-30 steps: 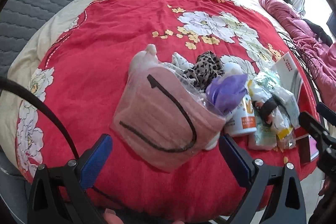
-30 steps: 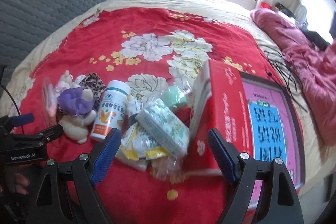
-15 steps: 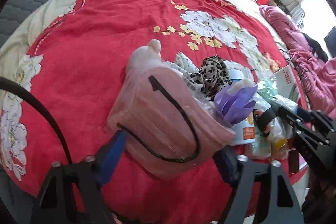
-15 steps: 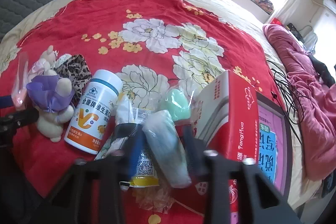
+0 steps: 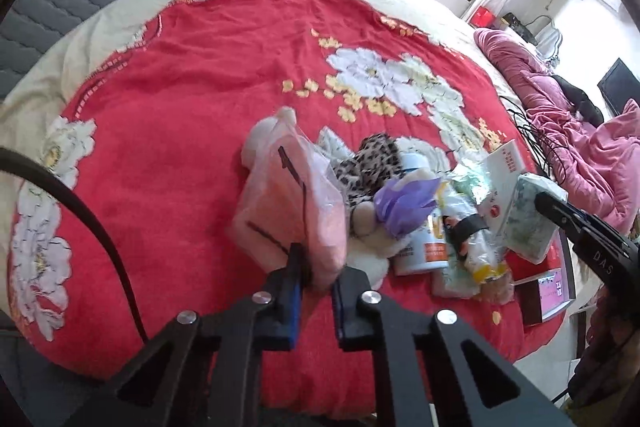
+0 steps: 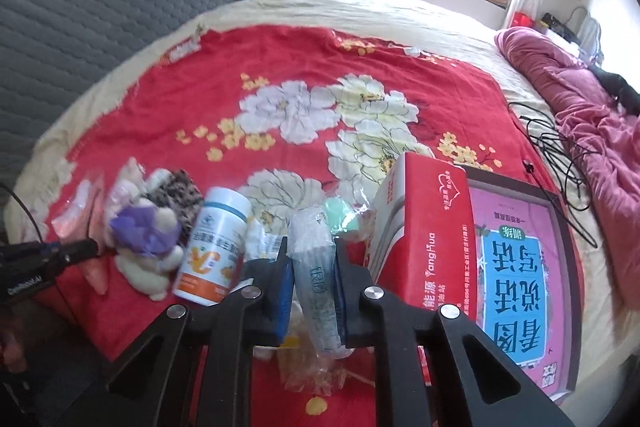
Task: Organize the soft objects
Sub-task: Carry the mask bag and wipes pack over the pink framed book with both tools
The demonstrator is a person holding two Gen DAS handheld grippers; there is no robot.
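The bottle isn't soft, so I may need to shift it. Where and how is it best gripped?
Probably across the white bottle's round body, below the cap. It lies tilted on the blanket, cap pointing away, so come from above with the fingers on either side. The plush toy and the packets crowd both sides, so the room is tight.

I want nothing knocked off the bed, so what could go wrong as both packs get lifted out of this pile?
1. The left tongs pinch only a corner of the pink mask pack; its slippery bag might slide free.
2. The plush toy leans against that pack and could tumble.
3. The right tongs squeeze the tissue pack beside the white bottle, which may roll.
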